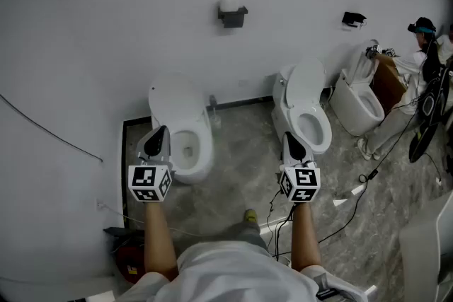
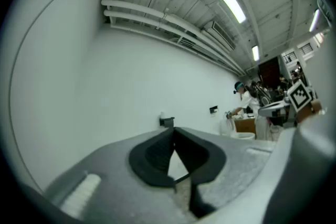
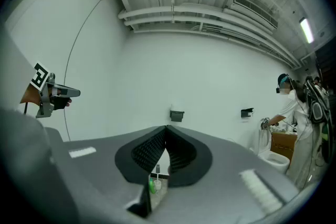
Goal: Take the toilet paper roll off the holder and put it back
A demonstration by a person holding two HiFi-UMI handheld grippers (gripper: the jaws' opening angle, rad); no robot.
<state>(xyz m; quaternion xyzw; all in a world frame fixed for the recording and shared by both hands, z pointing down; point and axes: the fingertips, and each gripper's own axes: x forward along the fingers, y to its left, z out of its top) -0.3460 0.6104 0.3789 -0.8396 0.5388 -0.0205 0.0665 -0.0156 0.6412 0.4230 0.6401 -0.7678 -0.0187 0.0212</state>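
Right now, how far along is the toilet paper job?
Done: nothing shows as done; the toilet paper roll sits on its wall holder. In hand: nothing; the left tongs and right tongs are shut and empty, well short of the wall. Left: seemingly everything, lifting the roll off and returning it, unless it's already over.

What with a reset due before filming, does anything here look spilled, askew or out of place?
Black cables trail loose across the floor beside the middle toilet, with white scraps among them. The toilet paper roll sits on its holder.

Left tool (image 1: 162,131), right tool (image 1: 287,136): grey, black pads (image 2: 155,157), marker cubes (image 1: 149,182); white shirt (image 1: 226,272).
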